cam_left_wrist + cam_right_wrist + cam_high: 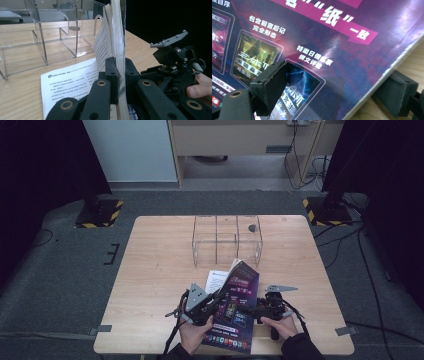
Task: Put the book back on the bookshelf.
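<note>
Done: your left gripper (117, 75) is clamped on the magazine (235, 307), lifted open at the table's near edge | right gripper (337, 92): jaws straddle the cover's edge, grip unclear | Left: likely moving it to the clear organizer (227, 239).

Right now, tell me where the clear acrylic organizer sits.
In the high view, the clear acrylic organizer stands at the table's far middle, beyond the purple magazine and white leaflet.

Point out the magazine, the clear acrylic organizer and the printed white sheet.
magazine (235, 307), high view, on its purple cover.
clear acrylic organizer (227, 251), high view, on its front wall.
printed white sheet (67, 82), left gripper view, on its text area.
</note>
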The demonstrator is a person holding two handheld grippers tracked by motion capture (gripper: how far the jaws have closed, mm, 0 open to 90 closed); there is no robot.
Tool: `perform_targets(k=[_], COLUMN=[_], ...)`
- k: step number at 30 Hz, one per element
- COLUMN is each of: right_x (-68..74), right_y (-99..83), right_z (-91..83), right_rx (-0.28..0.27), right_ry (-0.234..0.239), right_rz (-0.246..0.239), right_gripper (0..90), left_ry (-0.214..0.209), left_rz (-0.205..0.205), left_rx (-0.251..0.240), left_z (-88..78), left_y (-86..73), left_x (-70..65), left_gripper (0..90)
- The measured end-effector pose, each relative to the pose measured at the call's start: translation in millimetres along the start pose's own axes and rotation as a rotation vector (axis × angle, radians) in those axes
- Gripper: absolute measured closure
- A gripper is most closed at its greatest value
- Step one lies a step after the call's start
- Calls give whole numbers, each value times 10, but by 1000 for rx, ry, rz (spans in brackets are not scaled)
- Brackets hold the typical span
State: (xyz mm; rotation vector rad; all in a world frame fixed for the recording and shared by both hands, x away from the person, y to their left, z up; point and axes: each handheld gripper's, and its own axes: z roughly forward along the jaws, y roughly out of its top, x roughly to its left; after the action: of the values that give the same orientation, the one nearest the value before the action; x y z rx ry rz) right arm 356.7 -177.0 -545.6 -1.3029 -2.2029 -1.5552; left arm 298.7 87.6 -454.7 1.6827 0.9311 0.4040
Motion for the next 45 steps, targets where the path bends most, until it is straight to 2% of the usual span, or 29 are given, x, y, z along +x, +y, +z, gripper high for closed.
perform_targets(k=[4, 6, 9, 10, 15, 18, 19, 20, 28, 31, 34, 37, 45], right_x=[21, 30, 44, 64, 110, 113, 113, 106, 110, 121, 152, 207, 281], right_y=[3, 17, 31, 51, 85, 93, 93, 96, 102, 103, 120, 164, 239], right_z=[-5, -45, -80, -122, -189, -207, -207, -219, -248, -266, -283, -329, -440], right_rx=[2, -23, -50, -81, -123, -124, -124, -125, -112, -111, -110, -126, -150], right_ry=[8, -4, 1, 21, 57, 35, 35, 16, -18, -26, -47, -64, -74], right_rz=[14, 17, 18, 20, 22, 31, 31, 38, 75, 97, 86, 55, 2], right_gripper=[202, 273, 309, 344, 413, 511, 511, 577, 680, 707, 717, 740, 775], left_ry=[-4, -6, -8, -10, -23, -23, -22, -24, -24, -13, 6, 22, 56], left_rz=[-7, -9, -23, -31, -64, -62, -62, -67, -64, -58, -56, -69, -95], left_rx=[-6, -12, -24, -28, -35, -36, -38, -41, -37, -32, -27, -17, 18], left_z=[-10, -18, -39, -45, -44, -43, -44, -44, -29, -17, -11, -8, 19], left_y=[0, 3, 14, 14, -12, -15, -16, -17, -31, -42, -53, -64, -132], left_x=[17, 27, 56, 71, 110, 105, 105, 108, 107, 112, 143, 203, 333], left_gripper=[846, 846, 846, 846, 846, 846, 846, 846, 845, 845, 843, 839, 813])
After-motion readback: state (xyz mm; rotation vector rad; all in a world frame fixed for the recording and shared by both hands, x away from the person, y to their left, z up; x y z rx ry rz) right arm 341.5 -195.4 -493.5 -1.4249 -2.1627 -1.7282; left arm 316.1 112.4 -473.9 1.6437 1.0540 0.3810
